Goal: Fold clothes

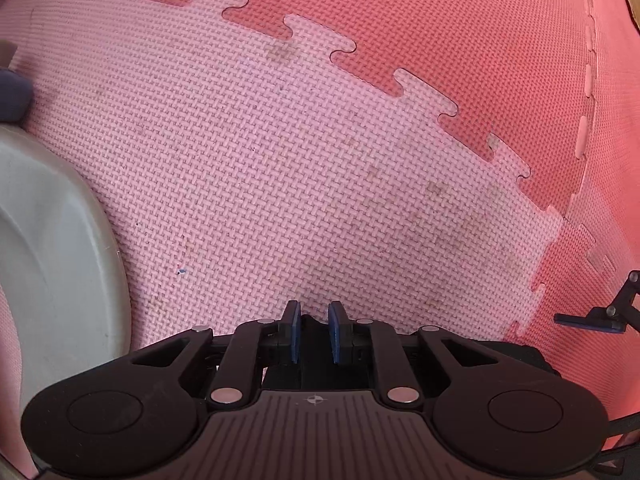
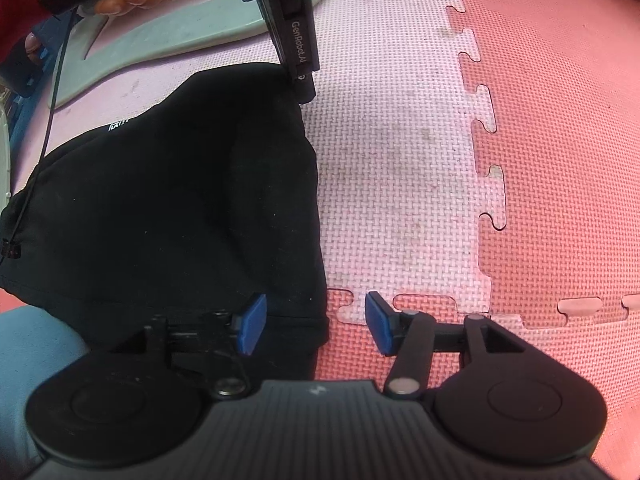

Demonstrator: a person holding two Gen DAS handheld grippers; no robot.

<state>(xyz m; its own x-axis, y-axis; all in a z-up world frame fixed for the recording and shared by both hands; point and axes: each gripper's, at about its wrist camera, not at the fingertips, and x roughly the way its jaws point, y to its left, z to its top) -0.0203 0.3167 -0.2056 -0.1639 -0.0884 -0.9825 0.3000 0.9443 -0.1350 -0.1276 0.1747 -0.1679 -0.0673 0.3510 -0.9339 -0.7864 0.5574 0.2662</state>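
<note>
A black garment (image 2: 168, 200) with a small white logo lies folded on the pale pink mat, filling the left of the right wrist view. My right gripper (image 2: 316, 324) is open over its near right corner, the left pad above the cloth and the right pad over the mat. My left gripper (image 2: 302, 84) reaches down to the garment's far right corner. In the left wrist view the left gripper (image 1: 315, 330) has its blue pads close together, with dark cloth (image 1: 314, 322) pinched between them. The rest of the garment is hidden there.
Pale pink mat (image 1: 260, 160) interlocks with red mat (image 1: 460, 40). A grey-green plastic piece (image 1: 60, 240) lies at the left, also seen behind the garment as the plastic piece (image 2: 180, 28). A hand (image 2: 132, 0) holds the left gripper. Light blue fabric (image 2: 32, 344) sits near left.
</note>
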